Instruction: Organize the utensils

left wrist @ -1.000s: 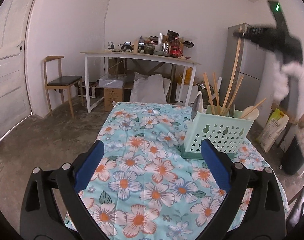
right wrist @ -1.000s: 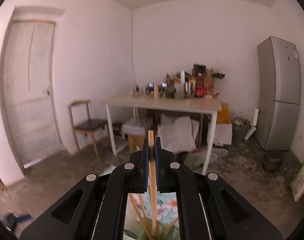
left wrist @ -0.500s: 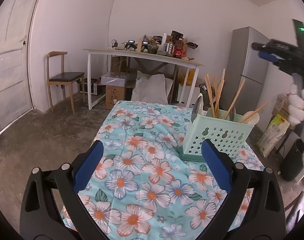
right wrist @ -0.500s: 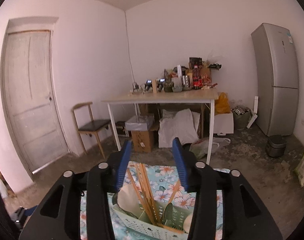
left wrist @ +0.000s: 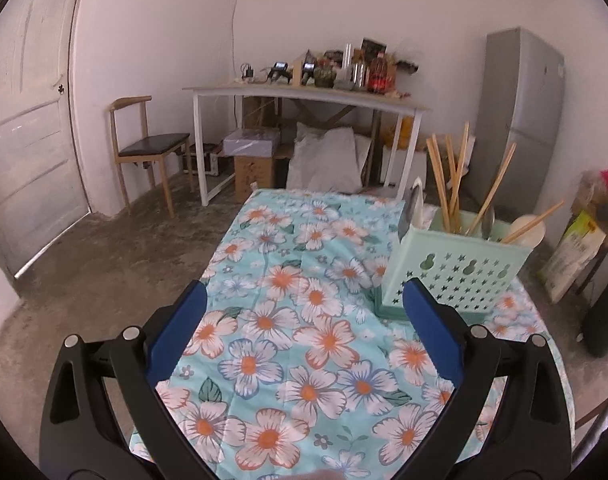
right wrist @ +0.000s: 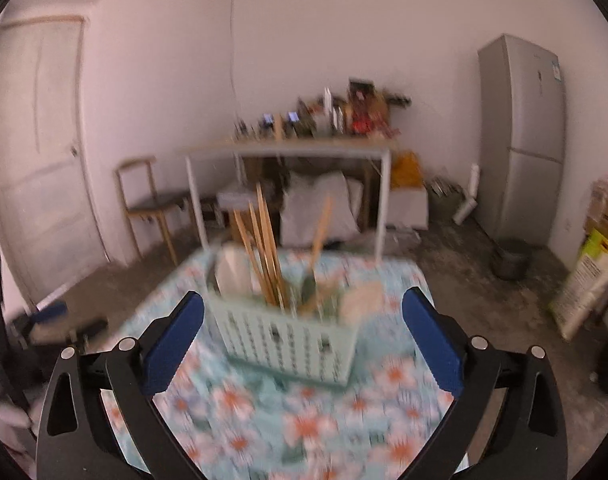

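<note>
Seemingly I am nearly done: chopsticks (left wrist: pixel 450 176) and spoons stand in the green basket (left wrist: pixel 456 276), the desk (left wrist: pixel 304 360) otherwise bare. My right tongs (right wrist: pixel 304 336) have just been opening and stand wide, empty; the left tongs (left wrist: pixel 304 328) gape empty too.

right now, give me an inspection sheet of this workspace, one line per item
surface: table under a floral cloth, nothing loose on the part in view
job's things: green caddy upright on the cloth, holding chopsticks, spoons and a knife
clutter: nothing seen on the cloth; the white desk behind is piled with bottles and gadgets
grippers: left gripper open and empty; right gripper empty, jaws have just been opening, now wide, facing the caddy
cables: one thin cable running down the back wall to the desk
surroundings: door, wooden chair, fridge, boxes and sacks on a concrete floor
</note>
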Available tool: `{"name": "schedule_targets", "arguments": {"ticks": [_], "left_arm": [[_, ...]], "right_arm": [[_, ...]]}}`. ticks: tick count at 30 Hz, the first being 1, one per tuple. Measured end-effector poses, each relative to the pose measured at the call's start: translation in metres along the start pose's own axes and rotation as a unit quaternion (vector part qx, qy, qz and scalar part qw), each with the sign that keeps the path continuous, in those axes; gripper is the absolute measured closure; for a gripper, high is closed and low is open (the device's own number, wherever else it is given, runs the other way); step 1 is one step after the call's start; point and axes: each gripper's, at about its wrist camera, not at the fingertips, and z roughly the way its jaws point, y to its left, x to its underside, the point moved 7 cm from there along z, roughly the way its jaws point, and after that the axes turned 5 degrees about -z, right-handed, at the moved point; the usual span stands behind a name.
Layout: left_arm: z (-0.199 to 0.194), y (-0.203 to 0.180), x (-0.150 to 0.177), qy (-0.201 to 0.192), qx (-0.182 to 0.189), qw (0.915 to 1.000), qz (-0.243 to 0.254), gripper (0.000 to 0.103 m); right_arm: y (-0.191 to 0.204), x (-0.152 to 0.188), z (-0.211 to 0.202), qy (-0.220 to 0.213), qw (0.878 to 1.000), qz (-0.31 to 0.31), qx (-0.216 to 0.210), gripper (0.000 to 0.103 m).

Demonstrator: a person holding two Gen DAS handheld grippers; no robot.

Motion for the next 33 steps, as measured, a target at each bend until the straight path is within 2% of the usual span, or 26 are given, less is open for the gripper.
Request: {"name": "schedule_targets", "arguments": {"ticks": [3,5,11,19,33], "left_arm": [[0.009,-0.008,0.002,0.021,-0.016,0.9996,0.001,0.008],[0.015,-0.015,0.003,0.036,-0.029,0.9989,0.004,0.008],[0.019,-0.030,0.001,0.044,-0.042,0.9981,0.010,0.008],[0.026,-0.040,0.013,0.071,-0.050,0.9957,0.032,0.008],[0.031,-0.047,0.020,0.092,-0.050,0.9935,0.044,0.008]], "right_arm": [[0.002,0.026,0.013,0.049,0.998,-0.007,0.025,0.006],[-0.001,0.033,0.016,0.063,0.997,-0.007,0.043,0.006],[-0.018,0.036,0.012,0.067,0.996,0.020,0.063,0.006],[-0.043,0.060,0.022,0.096,0.991,0.057,0.073,0.006],[-0.049,0.068,0.021,0.104,0.989,0.064,0.086,0.006]]}}
